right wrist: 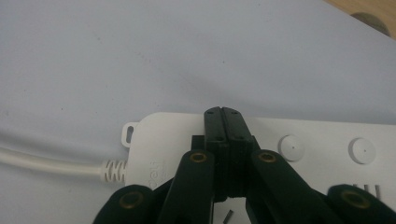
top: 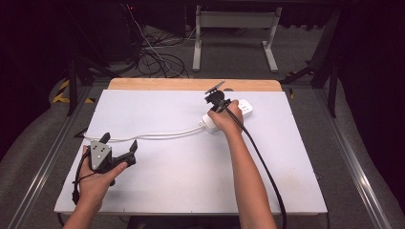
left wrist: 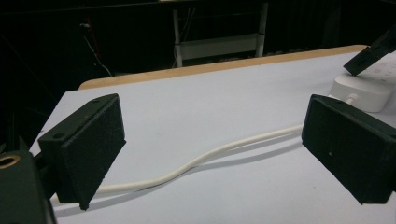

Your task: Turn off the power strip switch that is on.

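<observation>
A white power strip (top: 246, 109) lies at the far right of the white table (top: 191, 181). Its white cable (top: 157, 135) runs left across the board. My right gripper (top: 217, 98) is shut, jaws pressed together with nothing between them. In the right gripper view its tips (right wrist: 222, 112) sit over the cable end of the power strip (right wrist: 327, 135), beside two round buttons (right wrist: 292, 147). My left gripper (top: 119, 141) stands open at the near left, close to the cable's end. In the left gripper view the cable (left wrist: 210, 156) passes beyond its spread jaws (left wrist: 215, 140), and the power strip (left wrist: 362, 91) lies at the far right.
A wooden strip (top: 191, 84) borders the table's far edge. Behind it, a white frame (top: 234, 28) stands on the floor with loose cables (top: 157, 57) beside it. A black cable (top: 267, 171) trails from my right gripper toward the near edge.
</observation>
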`<move>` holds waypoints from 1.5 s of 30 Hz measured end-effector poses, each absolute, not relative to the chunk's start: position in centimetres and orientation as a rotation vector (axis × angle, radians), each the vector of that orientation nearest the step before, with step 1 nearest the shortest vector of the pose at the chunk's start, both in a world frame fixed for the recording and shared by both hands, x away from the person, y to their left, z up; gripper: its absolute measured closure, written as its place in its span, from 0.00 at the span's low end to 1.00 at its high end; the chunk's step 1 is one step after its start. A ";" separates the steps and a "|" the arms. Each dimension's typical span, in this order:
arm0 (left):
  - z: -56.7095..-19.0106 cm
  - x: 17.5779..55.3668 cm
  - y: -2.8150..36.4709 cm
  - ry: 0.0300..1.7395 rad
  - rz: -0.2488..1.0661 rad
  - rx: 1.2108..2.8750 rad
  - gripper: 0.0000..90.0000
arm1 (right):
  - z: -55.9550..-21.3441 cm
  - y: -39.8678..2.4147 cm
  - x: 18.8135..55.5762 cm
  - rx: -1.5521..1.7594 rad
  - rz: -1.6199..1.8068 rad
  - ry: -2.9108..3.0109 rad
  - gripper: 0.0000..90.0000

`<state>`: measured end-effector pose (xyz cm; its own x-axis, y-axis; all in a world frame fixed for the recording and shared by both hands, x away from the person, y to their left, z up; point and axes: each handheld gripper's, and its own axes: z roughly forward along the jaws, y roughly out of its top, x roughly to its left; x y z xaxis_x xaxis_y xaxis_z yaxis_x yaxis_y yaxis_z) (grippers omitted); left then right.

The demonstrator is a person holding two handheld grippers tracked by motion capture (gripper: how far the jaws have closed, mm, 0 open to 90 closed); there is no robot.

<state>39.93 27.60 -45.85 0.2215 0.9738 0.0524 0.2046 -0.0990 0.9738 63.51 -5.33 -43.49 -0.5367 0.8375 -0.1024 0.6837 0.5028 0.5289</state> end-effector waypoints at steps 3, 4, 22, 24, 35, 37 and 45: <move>-45.9 39.9 27.6 1.161 0.989 1.520 0.07 | -43.5 -5.4 63.5 1.291 0.627 2.396 1.00; -45.9 39.9 27.6 1.161 0.989 1.520 0.07 | -43.5 -5.4 63.5 1.300 0.626 2.396 1.00; -45.9 39.9 27.5 1.167 0.986 1.524 0.07 | -43.6 -5.4 63.5 1.326 0.631 2.379 1.00; -45.9 40.0 27.6 1.167 0.986 1.524 0.07 | -43.6 -5.5 63.5 1.336 0.641 2.382 1.00; -45.9 40.0 27.5 1.165 0.983 1.524 0.07 | -43.6 -5.5 63.6 1.342 0.645 2.383 1.00; -45.9 40.0 27.5 1.166 0.983 1.526 0.07 | -43.6 -5.5 63.6 1.344 0.645 2.382 1.00; -45.9 40.0 27.5 1.167 0.982 1.527 0.07 | -43.6 -5.5 63.6 1.346 0.647 2.382 1.00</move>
<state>40.01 27.49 -45.95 0.2238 0.9733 0.0504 0.2156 -0.0999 0.9714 63.61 -5.51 -43.61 -0.4999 0.8640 -0.0605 0.7146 0.4509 0.5348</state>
